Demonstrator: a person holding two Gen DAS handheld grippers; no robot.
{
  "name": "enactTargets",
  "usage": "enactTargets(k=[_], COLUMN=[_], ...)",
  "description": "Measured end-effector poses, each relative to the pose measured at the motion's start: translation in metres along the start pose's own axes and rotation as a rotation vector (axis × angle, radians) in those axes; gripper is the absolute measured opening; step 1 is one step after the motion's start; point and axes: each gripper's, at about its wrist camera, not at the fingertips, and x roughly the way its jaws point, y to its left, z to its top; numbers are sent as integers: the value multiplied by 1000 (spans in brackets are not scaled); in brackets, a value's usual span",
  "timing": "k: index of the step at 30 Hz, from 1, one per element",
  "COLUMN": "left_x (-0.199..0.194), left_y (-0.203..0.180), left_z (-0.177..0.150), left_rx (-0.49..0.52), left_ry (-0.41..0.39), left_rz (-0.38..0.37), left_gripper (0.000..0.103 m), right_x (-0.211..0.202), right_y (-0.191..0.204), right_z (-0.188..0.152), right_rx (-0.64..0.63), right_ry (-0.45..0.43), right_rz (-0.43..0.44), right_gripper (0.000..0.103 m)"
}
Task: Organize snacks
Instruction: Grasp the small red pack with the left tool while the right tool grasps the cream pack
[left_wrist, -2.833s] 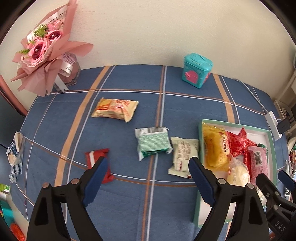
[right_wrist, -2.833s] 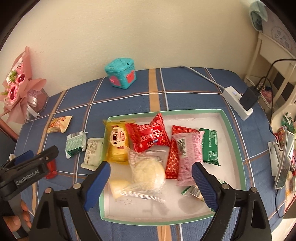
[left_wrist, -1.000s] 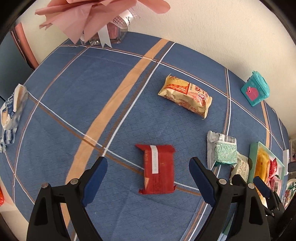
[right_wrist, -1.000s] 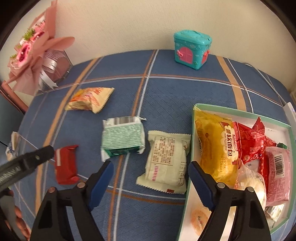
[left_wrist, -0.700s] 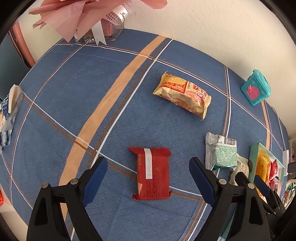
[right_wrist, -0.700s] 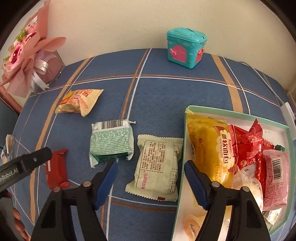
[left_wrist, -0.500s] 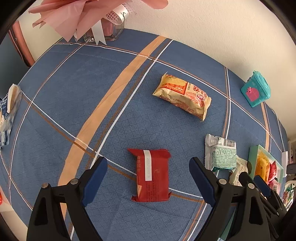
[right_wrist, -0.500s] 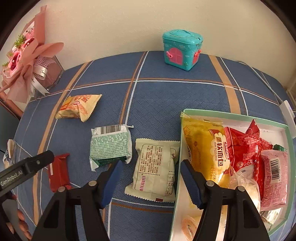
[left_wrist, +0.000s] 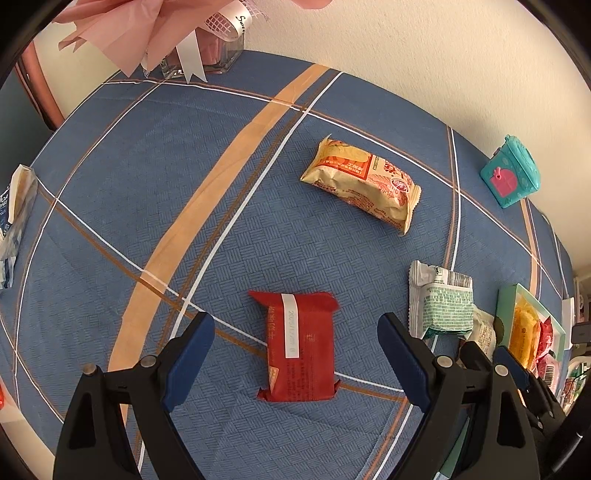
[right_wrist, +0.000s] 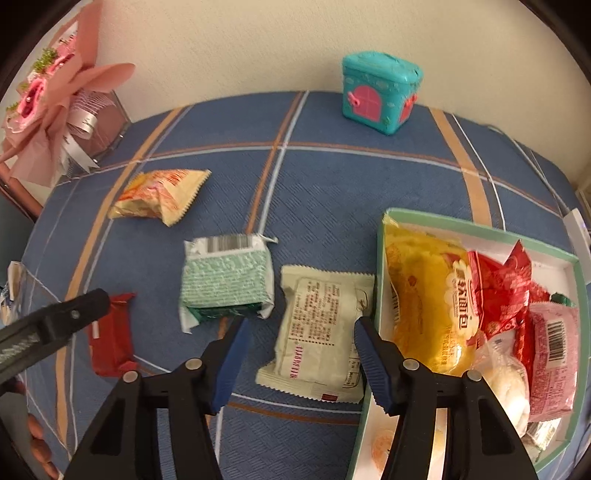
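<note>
Narrowing right tongs straddling, not yet pinching, pale green packet lying lengthwise between them; left tongs wide apart over red packet.

Blue desk cloth with orange and white plaid lines, red snack packet (white strip down it), pale green packet, teal toy box with pink doors

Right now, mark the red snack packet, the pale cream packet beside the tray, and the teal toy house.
red snack packet (left_wrist: 300, 352), left wrist view, middle of wrapper
pale cream packet (right_wrist: 320, 334), right wrist view, printed back
teal toy house (right_wrist: 378, 92), right wrist view, front wall
</note>
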Motion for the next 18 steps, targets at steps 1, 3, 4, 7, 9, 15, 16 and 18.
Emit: enactTargets(k=[1,3,4,7,9,15,16,18], left_x=[0,1,1,3,4,3,3,4], left_y=[0,0,0,1,1,1,1,1], left_z=[0,0,-1,-1,-1,0,-1,-1], left_rx=[0,-1,-1,-3,-1,0,0,1], left_ry=[0,1,2,8,9,6,6,8], left_rz=[0,2,2,3,5,10,10,10], left_gripper=[90,90,90,90,90,90,90,90], right_x=[1,2,2,3,4,8,8,10], right_y=[-1,0,0,3,4,10,10,12], right_z=[0,0,1,1,2,4,4,4], right_rx=[-1,-9,-7,-21,-29,-69,-73,-83], right_ry=[-2,-10,-13,-26,-35,-54,-55,-57], right_rz=[-6,-19,-22,-47,-61,-106,-111,-115], right_gripper=[60,60,60,60,60,61,61,61])
